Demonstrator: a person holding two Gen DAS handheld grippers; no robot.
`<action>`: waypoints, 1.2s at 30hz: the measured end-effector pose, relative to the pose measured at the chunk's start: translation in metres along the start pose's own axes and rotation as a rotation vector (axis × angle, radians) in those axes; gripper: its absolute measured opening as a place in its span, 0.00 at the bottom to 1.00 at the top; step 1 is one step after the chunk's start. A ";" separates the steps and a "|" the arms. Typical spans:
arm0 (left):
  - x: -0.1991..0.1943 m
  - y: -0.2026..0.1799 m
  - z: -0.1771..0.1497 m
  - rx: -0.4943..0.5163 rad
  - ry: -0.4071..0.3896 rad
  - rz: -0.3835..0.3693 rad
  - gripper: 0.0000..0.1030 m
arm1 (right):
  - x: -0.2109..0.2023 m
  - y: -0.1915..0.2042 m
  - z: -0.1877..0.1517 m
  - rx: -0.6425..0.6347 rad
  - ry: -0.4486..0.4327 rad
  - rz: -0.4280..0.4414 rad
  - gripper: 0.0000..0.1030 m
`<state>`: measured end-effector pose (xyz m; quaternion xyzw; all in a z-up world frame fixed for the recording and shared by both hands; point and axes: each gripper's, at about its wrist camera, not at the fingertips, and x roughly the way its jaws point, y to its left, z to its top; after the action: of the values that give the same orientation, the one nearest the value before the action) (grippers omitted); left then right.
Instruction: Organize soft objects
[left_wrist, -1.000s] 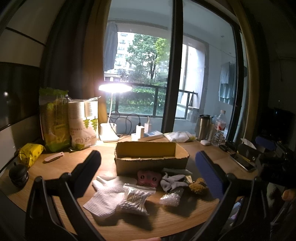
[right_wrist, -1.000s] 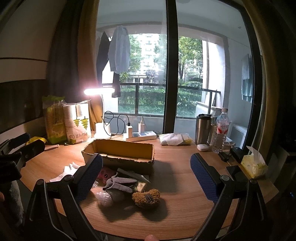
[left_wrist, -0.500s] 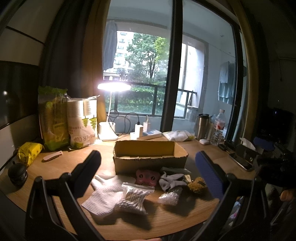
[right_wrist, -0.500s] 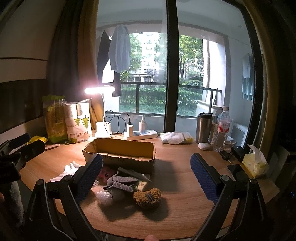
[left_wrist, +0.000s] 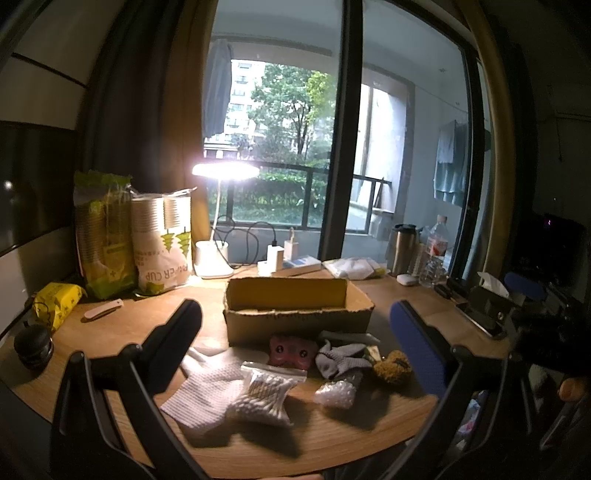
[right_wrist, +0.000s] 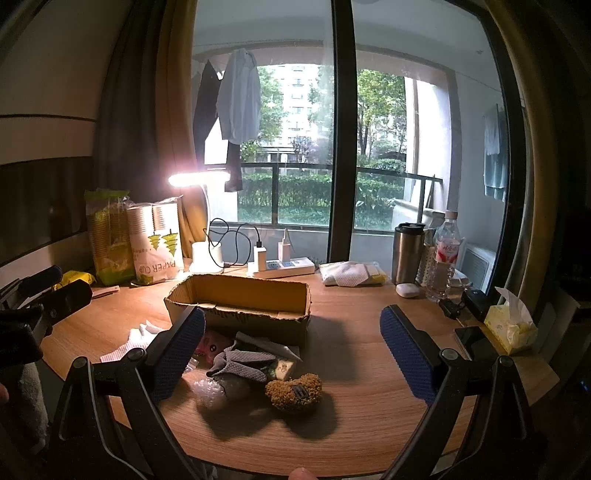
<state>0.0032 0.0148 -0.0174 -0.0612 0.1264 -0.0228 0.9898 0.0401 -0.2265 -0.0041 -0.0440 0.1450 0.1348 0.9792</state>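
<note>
An open cardboard box (left_wrist: 295, 314) (right_wrist: 240, 302) stands mid-table. In front of it lie soft things: a white cloth (left_wrist: 210, 387), a bag of cotton swabs (left_wrist: 266, 391), a pink toy (left_wrist: 291, 350) (right_wrist: 208, 343), a grey cloth (left_wrist: 340, 362) (right_wrist: 240, 365), a bubble-wrap piece (left_wrist: 334, 393) (right_wrist: 210, 391) and a brown plush bear (left_wrist: 393, 367) (right_wrist: 293, 393). My left gripper (left_wrist: 295, 350) is open and empty, above the table's near edge. My right gripper (right_wrist: 291, 350) is open and empty, above the pile.
A lit desk lamp (left_wrist: 216, 258), paper-cup bags (left_wrist: 162, 243), a power strip (right_wrist: 280, 267), a steel mug (right_wrist: 406, 254), a water bottle (right_wrist: 443, 258), a tissue pack (right_wrist: 511, 325) and a phone (right_wrist: 472, 341) ring the round table (right_wrist: 351, 424).
Both views drift slightly; the left view has pulled back a little from the table. Nothing on the table has moved and both grippers stay open.
</note>
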 end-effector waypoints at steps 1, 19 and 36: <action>0.000 0.000 0.000 0.000 0.001 0.000 1.00 | 0.000 0.000 0.000 0.001 0.001 0.002 0.95; 0.065 0.014 -0.050 -0.016 0.193 0.016 1.00 | 0.056 -0.012 -0.040 0.024 0.141 0.000 0.95; 0.138 0.026 -0.094 0.056 0.444 0.055 0.96 | 0.142 -0.038 -0.095 0.099 0.389 -0.002 0.95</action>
<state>0.1137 0.0209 -0.1456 -0.0236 0.3418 -0.0123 0.9394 0.1552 -0.2392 -0.1352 -0.0212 0.3380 0.1155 0.9338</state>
